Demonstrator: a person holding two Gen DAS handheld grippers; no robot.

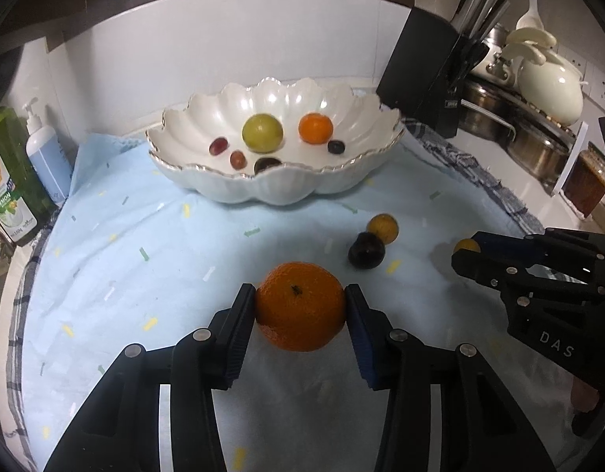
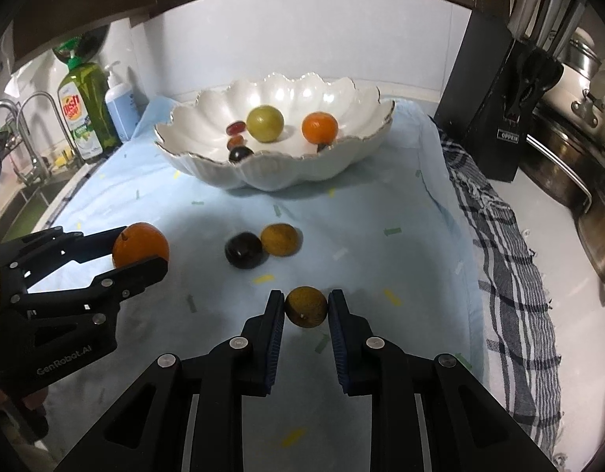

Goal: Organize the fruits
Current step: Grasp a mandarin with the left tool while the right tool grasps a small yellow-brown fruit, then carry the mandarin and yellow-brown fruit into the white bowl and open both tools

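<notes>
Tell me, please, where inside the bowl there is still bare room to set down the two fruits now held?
In the scalloped white bowl, the left slope is bare, and so is the right end beyond the small orange. The middle and front are crowded: the green fruit, red grapes and dark grapes sit close together.

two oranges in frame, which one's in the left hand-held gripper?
The larger orange on the blue cloth, pinched in the left hand-held gripper; the smaller orange sits in the bowl.

A home kitchen: knife block [image 1: 428,78], steel pots [image 1: 538,149], dish soap [image 2: 86,110] (sink tap [image 2: 35,133] beside).
</notes>
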